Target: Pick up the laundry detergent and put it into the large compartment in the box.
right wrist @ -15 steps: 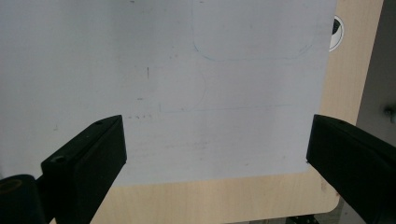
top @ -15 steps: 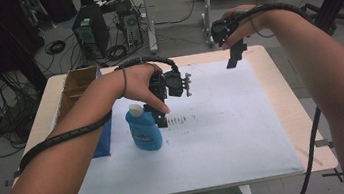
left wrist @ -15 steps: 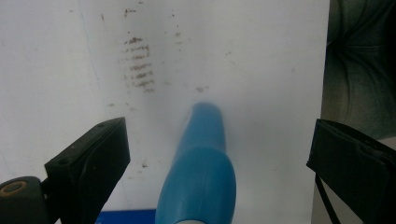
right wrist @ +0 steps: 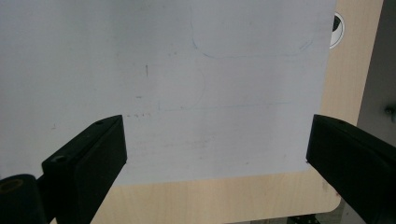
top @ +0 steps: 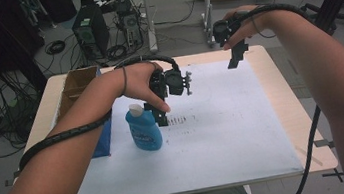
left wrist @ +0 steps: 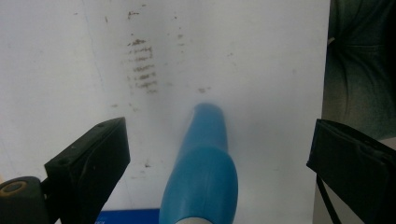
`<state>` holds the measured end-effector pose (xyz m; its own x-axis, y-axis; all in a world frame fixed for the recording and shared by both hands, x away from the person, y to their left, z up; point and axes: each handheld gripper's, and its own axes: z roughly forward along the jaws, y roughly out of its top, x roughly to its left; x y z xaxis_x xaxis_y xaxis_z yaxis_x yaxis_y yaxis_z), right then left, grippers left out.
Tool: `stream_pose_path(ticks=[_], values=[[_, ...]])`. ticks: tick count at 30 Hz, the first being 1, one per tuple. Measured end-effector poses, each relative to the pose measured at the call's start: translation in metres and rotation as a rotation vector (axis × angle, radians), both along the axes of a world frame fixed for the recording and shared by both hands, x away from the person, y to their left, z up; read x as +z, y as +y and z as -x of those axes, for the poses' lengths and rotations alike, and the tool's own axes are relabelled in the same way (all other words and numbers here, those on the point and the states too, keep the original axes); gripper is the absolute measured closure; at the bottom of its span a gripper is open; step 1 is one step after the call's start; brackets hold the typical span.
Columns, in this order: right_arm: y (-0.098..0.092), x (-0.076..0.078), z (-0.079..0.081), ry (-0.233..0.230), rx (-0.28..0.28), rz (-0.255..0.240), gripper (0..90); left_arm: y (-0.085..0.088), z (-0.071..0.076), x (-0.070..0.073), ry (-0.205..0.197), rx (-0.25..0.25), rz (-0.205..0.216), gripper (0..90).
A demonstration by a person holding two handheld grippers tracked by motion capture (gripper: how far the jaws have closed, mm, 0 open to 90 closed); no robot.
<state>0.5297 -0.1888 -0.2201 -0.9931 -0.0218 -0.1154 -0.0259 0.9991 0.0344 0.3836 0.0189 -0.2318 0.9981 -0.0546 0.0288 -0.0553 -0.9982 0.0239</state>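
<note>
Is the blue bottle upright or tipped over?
Upright. The bottle stands on its base on the white mat, cap at the top; the open left gripper hangs just above it.

The high view looks forward and down from the person's side, taking in the whole table (top: 292,126) and the floor beyond its far edge. The left gripper view looks steeply down, close above the blue bottle (left wrist: 203,172) on the white sheet (left wrist: 261,60). The right gripper view looks down from higher at the same sheet's edge and a rounded table corner.
</note>
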Motion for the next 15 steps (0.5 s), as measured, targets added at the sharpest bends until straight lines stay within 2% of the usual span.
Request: stream_pose_path(ticks=[15], values=[[0.003,-0.0024,0.0016,0.003,0.001,0.002,4.8,0.01,0.0049,0.0093,-0.013,0.013,0.004,5.6]])
